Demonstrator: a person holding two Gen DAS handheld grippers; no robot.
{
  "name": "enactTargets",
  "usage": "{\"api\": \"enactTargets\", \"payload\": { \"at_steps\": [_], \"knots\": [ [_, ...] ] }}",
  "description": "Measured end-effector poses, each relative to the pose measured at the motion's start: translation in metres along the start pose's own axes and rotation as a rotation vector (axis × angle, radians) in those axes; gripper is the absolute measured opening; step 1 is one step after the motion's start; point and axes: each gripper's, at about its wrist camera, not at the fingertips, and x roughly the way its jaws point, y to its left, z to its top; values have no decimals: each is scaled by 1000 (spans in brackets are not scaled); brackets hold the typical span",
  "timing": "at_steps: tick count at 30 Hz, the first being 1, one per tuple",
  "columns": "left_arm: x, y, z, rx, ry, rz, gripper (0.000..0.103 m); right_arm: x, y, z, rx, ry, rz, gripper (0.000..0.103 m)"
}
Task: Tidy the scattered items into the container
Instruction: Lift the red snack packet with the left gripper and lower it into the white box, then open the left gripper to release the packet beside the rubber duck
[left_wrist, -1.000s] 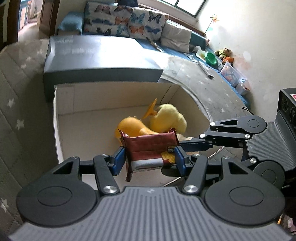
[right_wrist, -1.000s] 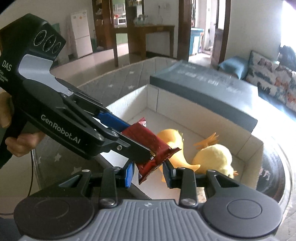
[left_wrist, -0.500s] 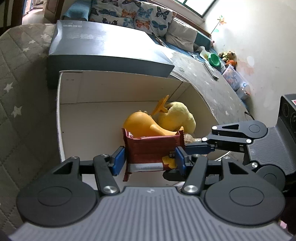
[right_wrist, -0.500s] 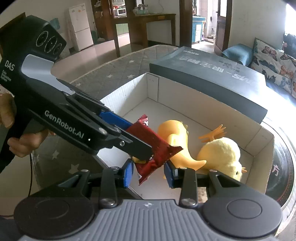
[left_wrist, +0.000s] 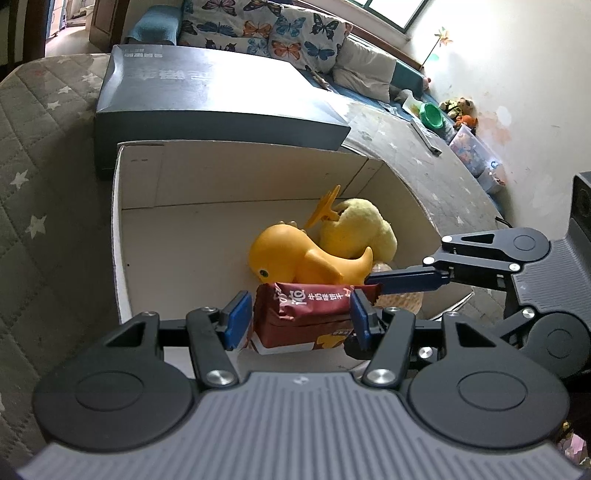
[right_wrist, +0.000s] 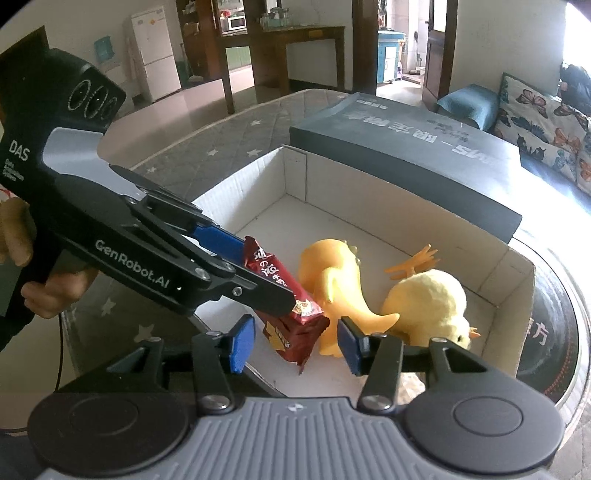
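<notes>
Both grippers over the box (right_wrist: 517, 280): right gripper (right_wrist: 297, 345) just opened off the snack packet (right_wrist: 295, 332), left gripper (left_wrist: 299, 319) still pinches it

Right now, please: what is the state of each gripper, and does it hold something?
Left gripper: shut on the dark red foil snack packet.
Right gripper: open; its jaws have just been opening, and the packet hangs between them, not pressed.

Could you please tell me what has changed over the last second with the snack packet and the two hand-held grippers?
The right hand-held gripper has just opened its jaws and let go of the red snack packet, whose corner it was pinching before. The left hand-held gripper stays shut on the packet, holding it alone over the cardboard box. The orange toy and yellow plush lie in the box as before.
</notes>
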Motion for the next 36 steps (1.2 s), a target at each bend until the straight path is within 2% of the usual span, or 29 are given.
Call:
{"api": "enactTargets", "payload": {
  "at_steps": [6,10,13,15,17,24,25,28,33,36],
  "knots": [
    [-1,-2,-1,0,-2,9,58,-12,1,-3,0,-34,-18,62],
    [-5,-4,-3,4,-10,23,58,-19,0,-7,13,-56,-30,65],
    [-10,-6,-4,11,-20,35,58,-23,1,-8,17,-74,-38,76],
    [-14,-8,-5,18,-31,45,60,-25,3,-9,17,-84,-41,76],
    [-19,-10,-5,17,-45,55,67,-27,5,-10,14,-91,-44,76],
    [-40,-22,-10,58,-97,90,67,-37,15,-13,19,-130,-54,82],
    [-43,-25,-11,63,-103,98,68,-38,16,-14,20,-135,-56,83],
    [-52,-32,-15,75,-134,133,83,-44,18,-19,36,-159,-61,87],
    [-65,-46,-23,104,-167,173,85,-52,22,-29,74,-183,-69,88],
    [-72,-56,-29,126,-190,200,94,-56,24,-37,98,-193,-83,91]
  ]
}}
